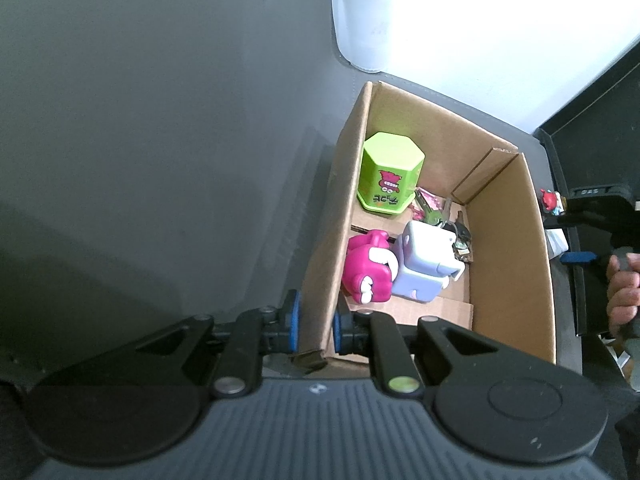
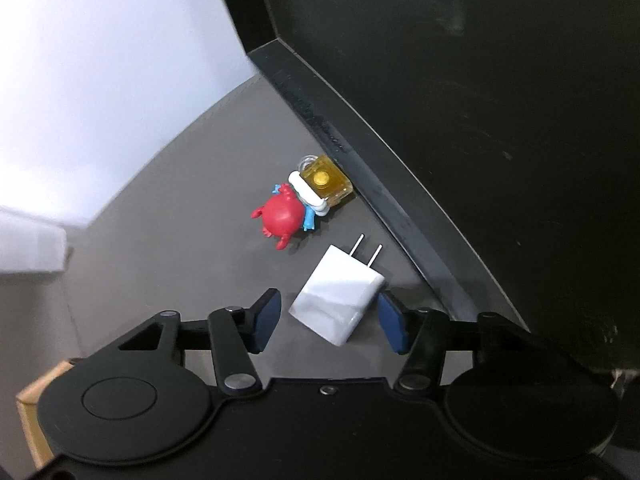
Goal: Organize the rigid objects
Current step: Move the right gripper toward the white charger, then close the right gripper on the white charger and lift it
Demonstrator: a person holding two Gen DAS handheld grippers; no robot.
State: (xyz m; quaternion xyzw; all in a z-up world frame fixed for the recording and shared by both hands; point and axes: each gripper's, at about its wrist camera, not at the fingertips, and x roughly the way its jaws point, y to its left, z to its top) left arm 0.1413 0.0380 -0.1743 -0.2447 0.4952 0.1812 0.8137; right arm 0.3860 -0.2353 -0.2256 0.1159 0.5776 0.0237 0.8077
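Note:
My left gripper is shut on the left wall of a cardboard box, one pad on each side of the wall. Inside the box are a green hexagonal tin, a magenta toy, a pale lilac block figure and small bits behind them. My right gripper is open, its blue pads on either side of a white plug charger lying on the grey table. Beyond the charger lie a red crab figure and a yellow clear block.
A black monitor base and screen run along the right of the charger and toys. A white container stands beyond the box. The right gripper and the hand holding it show at the box's right side. A cardboard corner sits lower left.

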